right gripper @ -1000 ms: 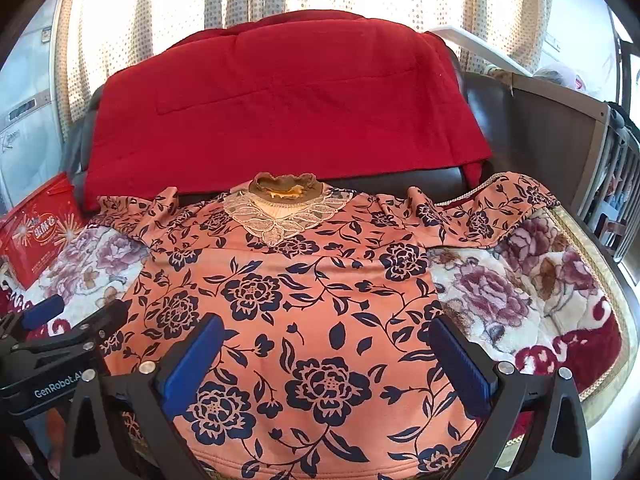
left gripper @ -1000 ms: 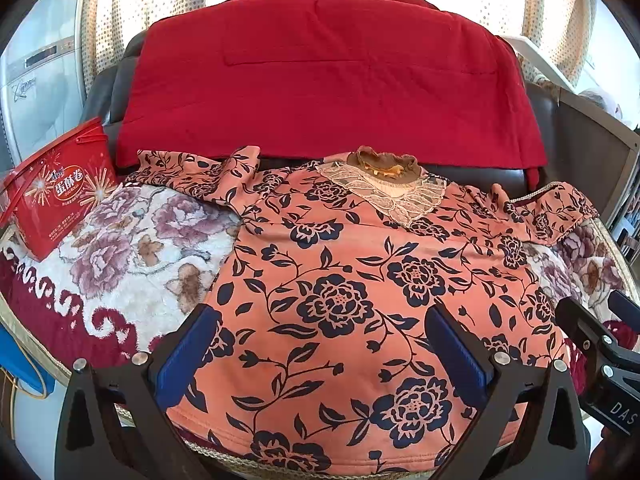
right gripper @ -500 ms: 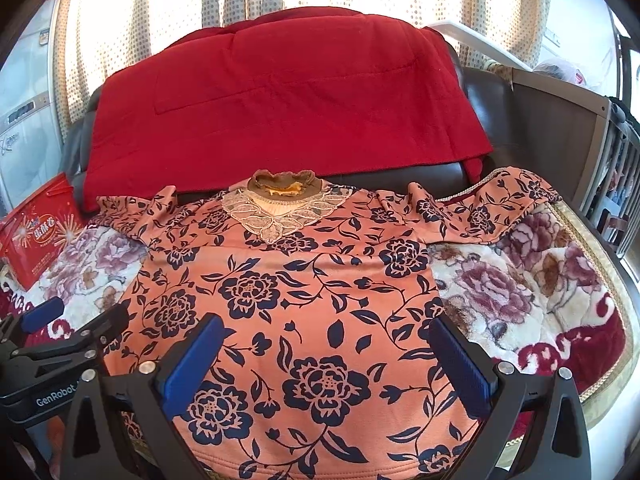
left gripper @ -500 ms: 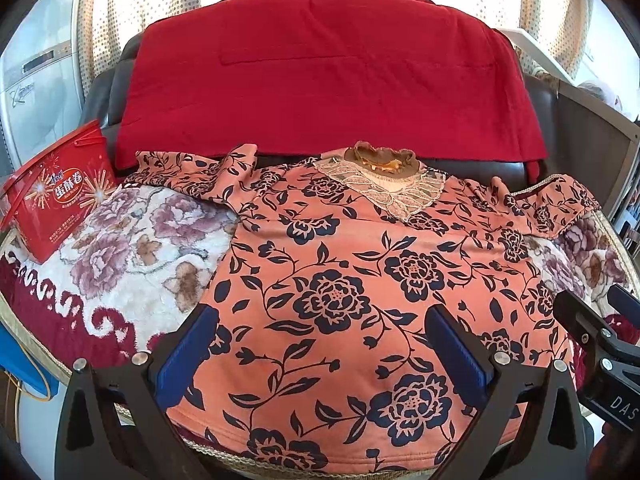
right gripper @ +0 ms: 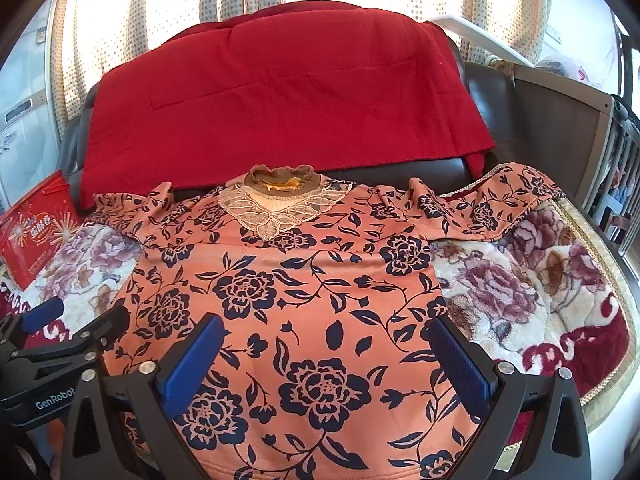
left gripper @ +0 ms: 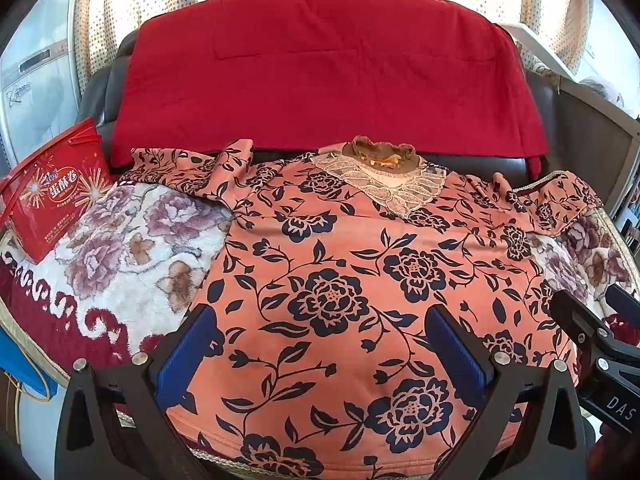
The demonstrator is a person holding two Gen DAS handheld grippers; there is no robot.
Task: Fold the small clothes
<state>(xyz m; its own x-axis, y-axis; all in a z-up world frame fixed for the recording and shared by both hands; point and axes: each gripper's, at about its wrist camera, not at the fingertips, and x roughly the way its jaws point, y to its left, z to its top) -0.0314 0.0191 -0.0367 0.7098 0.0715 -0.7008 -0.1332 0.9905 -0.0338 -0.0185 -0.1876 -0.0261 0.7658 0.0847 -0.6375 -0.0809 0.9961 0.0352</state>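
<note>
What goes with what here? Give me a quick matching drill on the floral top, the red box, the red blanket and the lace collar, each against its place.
Things:
1. floral top
2. red box
3. red blanket
4. lace collar

Places:
A. draped over the chair back
B. far end of the top, away from the grippers
C. spread flat on the flowered blanket
D. left edge of the flowered blanket

Pairs: 1-C, 2-D, 3-A, 4-B
</note>
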